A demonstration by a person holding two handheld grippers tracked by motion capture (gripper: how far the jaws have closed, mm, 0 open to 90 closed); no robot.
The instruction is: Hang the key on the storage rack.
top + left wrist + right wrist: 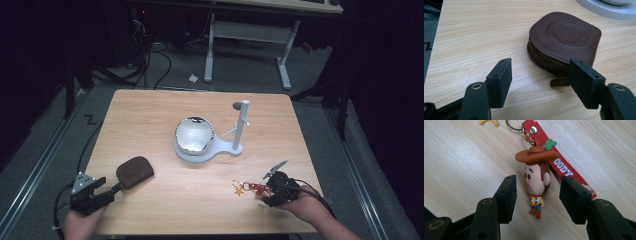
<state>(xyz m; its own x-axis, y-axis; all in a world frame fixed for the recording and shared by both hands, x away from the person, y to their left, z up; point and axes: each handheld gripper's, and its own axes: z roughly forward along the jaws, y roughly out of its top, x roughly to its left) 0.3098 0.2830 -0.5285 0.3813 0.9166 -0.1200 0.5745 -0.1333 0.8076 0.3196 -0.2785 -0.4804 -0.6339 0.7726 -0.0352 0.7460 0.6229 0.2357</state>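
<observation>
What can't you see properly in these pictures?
- Strap lettering, right gripper view: the cowboy figure covers its start.
- Yellow charm, right gripper view: cut off by the top edge.
- Pouch zip, left gripper view: its near end sits behind a gripper pad.
- Pouch stamp: too faint to read.

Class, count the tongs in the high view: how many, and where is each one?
2: left tongs at the near-left table edge beside the brown pouch; right tongs near-right, over the keychain.
</observation>
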